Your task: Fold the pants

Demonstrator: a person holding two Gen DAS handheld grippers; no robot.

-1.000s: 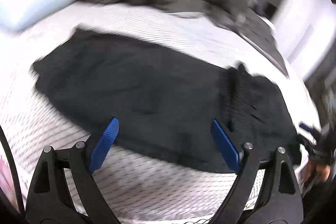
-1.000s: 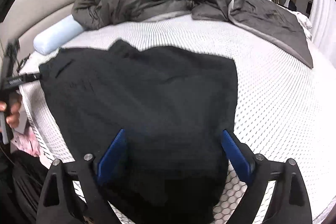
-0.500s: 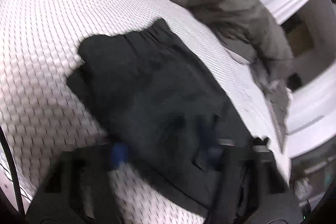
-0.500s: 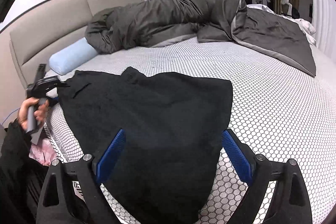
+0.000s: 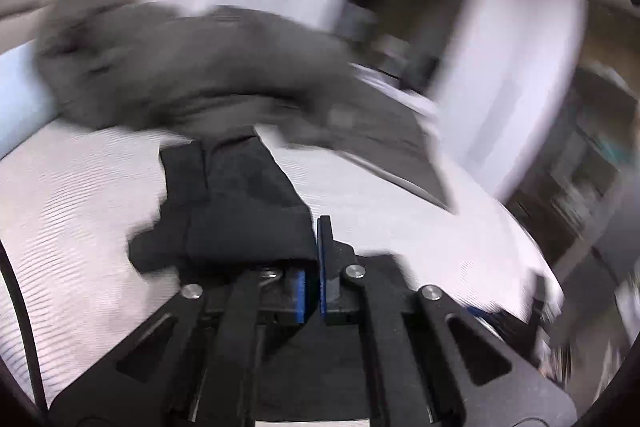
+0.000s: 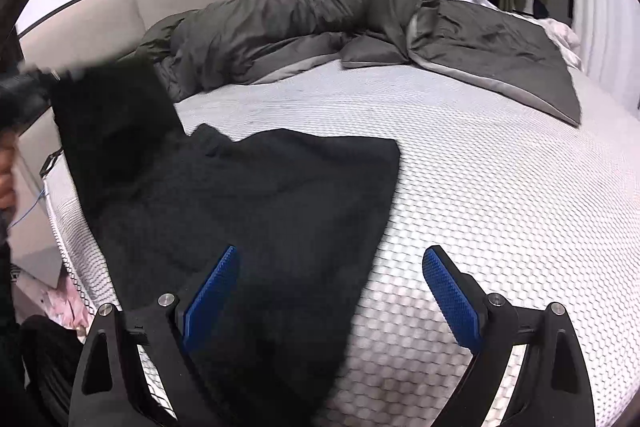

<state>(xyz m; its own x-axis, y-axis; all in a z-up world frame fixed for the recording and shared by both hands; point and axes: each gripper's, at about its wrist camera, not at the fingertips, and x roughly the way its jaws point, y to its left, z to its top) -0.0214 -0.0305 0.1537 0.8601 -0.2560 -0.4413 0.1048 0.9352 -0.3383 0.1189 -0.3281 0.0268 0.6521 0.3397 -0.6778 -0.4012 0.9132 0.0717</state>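
Black pants [image 6: 256,211] lie on the white bed, partly folded. My left gripper [image 5: 314,267] is shut on one end of the pants [image 5: 240,215] and lifts it off the bed; the view is blurred. In the right wrist view that lifted end [image 6: 108,115] hangs at the far left from the left gripper [image 6: 28,87]. My right gripper [image 6: 332,291] is open and empty, low over the near edge of the pants, its left finger above the cloth.
A grey duvet [image 6: 320,15] is bunched across the back of the bed [image 6: 500,207]. A light blue bolster [image 5: 20,99] lies at the left by the beige headboard [image 6: 100,11]. Pink cloth [image 6: 64,303] lies below the bed's left edge.
My left gripper has closed on the pants' end and raised it, swinging it over the rest. My right gripper stays open, drawn back slightly toward the pants' near right edge.
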